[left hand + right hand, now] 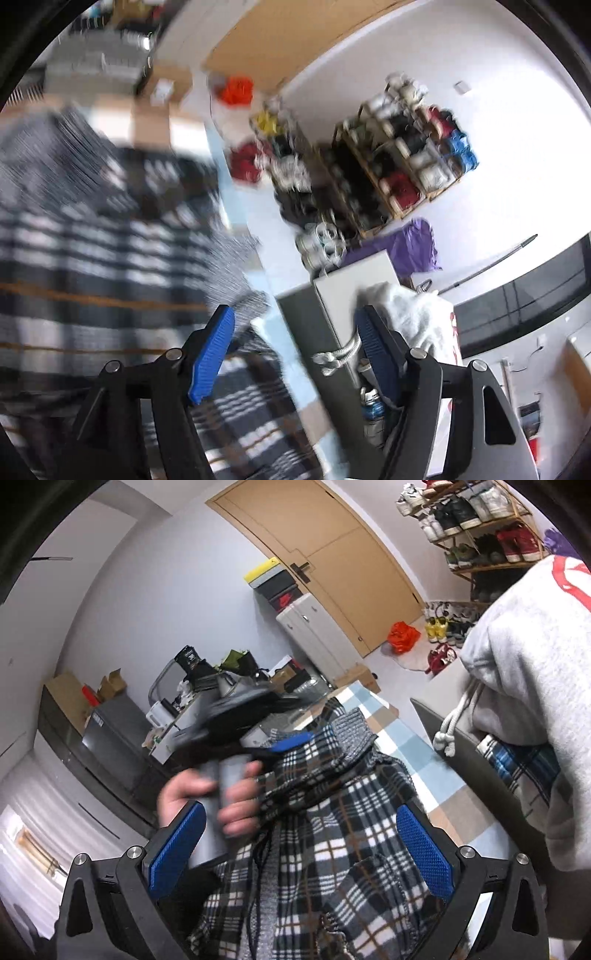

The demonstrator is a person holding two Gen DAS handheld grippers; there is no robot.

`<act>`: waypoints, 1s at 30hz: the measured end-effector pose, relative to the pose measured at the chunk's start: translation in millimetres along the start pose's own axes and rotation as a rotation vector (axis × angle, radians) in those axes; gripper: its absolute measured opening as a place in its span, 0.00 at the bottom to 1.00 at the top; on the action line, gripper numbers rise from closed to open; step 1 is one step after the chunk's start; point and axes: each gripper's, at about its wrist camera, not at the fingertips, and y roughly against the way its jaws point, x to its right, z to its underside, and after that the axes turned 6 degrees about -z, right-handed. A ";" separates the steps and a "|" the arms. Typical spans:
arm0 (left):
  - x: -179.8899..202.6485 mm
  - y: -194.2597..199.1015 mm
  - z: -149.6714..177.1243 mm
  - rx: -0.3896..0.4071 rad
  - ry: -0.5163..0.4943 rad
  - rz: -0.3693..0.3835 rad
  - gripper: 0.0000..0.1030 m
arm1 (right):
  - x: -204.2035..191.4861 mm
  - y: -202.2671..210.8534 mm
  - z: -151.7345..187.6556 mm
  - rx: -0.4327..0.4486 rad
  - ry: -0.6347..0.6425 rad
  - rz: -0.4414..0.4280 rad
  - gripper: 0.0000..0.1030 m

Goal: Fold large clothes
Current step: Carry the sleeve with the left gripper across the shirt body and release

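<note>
- Two grippers in play, and both sit over the same black-and-white plaid fleece garment with thin brown lines [332,812], spread on a pale blue, white and tan checked bed cover [417,753].
- Your left gripper [295,343] has its blue ribbed pads [212,354] standing well apart with nothing pinched between them. The plaid cloth lies to the left of it and below, and the left pad sits just beside the grey knit hem [236,273] of the garment. That view is badly blurred, so I can't say whether the pad touches the cloth.
- From your right wrist view you can see your left hand [214,794] wrapped round the grey handle of that left gripper, at the far left of the garment, near the grey knit collar [351,727].
- Your right gripper [301,849] is wide open too, blue textured pads [424,849] on either side of the bunched-up plaid fabric near the camera. The pads aren't pressing on it, so nothing is held.
- Over on the right, your grey sweatshirt with a white drawstring [454,723] fills the edge of the frame.
- Far back there's a tan wooden door [325,542], a wooden shoe rack full of sneakers [476,520] to its right and an orange bag on the floor [403,635].
</note>
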 end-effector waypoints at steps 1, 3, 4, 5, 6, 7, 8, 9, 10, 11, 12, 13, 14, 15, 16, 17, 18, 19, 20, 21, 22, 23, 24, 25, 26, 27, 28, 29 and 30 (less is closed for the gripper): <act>-8.4 22.0 -1.2 0.047 -0.015 -0.051 0.64 | -0.5 -1.4 0.7 -0.005 -0.004 -0.001 1.00; -37.8 59.3 -7.2 0.094 -0.012 -0.197 0.65 | -1.3 -3.8 2.0 -0.013 -0.006 -0.002 1.00; -51.5 68.8 -9.0 0.105 0.001 -0.268 0.65 | -2.2 -4.7 2.8 -0.017 -0.004 -0.002 1.00; -73.7 83.1 -10.0 0.104 0.027 -0.340 0.65 | -5.0 -6.4 4.1 -0.023 0.005 -0.003 1.00; -94.7 94.7 -8.1 0.098 0.067 -0.370 0.65 | -7.2 -7.1 5.0 -0.024 0.014 -0.003 1.00; -116.4 105.2 -4.5 0.090 0.116 -0.379 0.65 | -10.3 -7.7 6.1 -0.023 0.028 -0.001 1.00; -130.1 107.0 -0.8 0.076 0.155 -0.391 0.65 | -12.3 -8.7 7.7 -0.023 0.038 -0.001 1.00; -151.3 113.2 8.1 0.051 0.210 -0.391 0.65 | -15.2 -9.4 8.6 -0.024 0.053 0.001 1.00; -165.3 112.5 16.9 0.021 0.242 -0.368 0.65 | -17.4 -9.9 9.4 -0.023 0.065 0.005 1.00; -174.9 112.0 25.1 -0.006 0.256 -0.374 0.65 | -18.9 -10.9 10.2 -0.023 0.072 0.005 1.00; -179.9 109.8 30.7 -0.018 0.258 -0.391 0.65 | -20.0 -12.0 10.8 -0.026 0.078 0.005 1.00; -186.0 107.6 45.4 -0.033 0.248 -0.399 0.64 | -21.0 -14.2 11.8 -0.033 0.083 0.006 1.00; -186.2 103.8 52.3 -0.049 0.240 -0.398 0.64 | -21.6 -16.1 12.7 -0.038 0.086 0.009 1.00; -185.9 102.9 59.7 -0.046 0.224 -0.393 0.64 | -22.1 -18.6 14.0 -0.046 0.091 0.014 1.00; -179.7 102.3 64.1 -0.007 0.188 -0.395 0.64 | -22.7 -21.6 15.4 -0.056 0.097 0.021 1.00; -173.4 103.1 67.2 0.006 0.163 -0.408 0.64 | -23.2 -23.4 16.7 -0.064 0.102 0.026 1.00; -165.5 100.7 73.6 0.012 0.130 -0.435 0.64 | -24.2 -26.4 18.3 -0.076 0.111 0.034 1.00; -158.4 99.5 77.6 0.014 0.097 -0.464 0.64 | -25.6 -29.4 20.1 -0.087 0.123 0.041 1.00; -153.3 98.4 79.5 0.009 0.071 -0.487 0.64 | -27.2 -32.2 22.2 -0.097 0.138 0.046 1.00; -145.8 97.6 79.8 0.000 0.051 -0.508 0.64 | -29.0 -34.8 23.9 -0.106 0.155 0.054 1.00; -141.1 96.4 79.1 -0.007 0.050 -0.516 0.64 | -31.7 -38.2 25.7 -0.116 0.180 0.066 1.00; -134.8 99.1 78.8 -0.010 0.054 -0.511 0.64 | -34.0 -40.1 27.5 -0.120 0.198 0.075 1.00; -129.2 102.9 77.1 -0.007 0.056 -0.482 0.64 | -39.2 -43.4 25.9 -0.121 0.223 0.100 1.00; -123.8 107.0 73.3 -0.006 0.054 -0.466 0.64 | -44.8 -47.9 21.5 -0.128 0.237 0.111 1.00; -119.3 111.4 70.0 0.003 0.052 -0.456 0.65 | -49.7 -53.5 16.3 -0.148 0.246 0.102 1.00; -115.7 117.5 66.9 0.022 0.052 -0.444 0.65 | -57.8 -63.2 5.2 -0.179 0.263 0.080 1.00; -115.1 123.8 61.8 0.036 0.054 -0.434 0.65 | -63.9 -71.6 -4.5 -0.192 0.280 0.070 1.00; -116.9 126.9 58.9 0.040 0.058 -0.428 0.65 | -71.1 -84.5 -16.5 -0.201 0.313 0.074 1.00; -124.9 132.0 57.2 0.030 0.063 -0.426 0.65 | -78.3 -103.6 -30.9 -0.216 0.350 0.098 1.00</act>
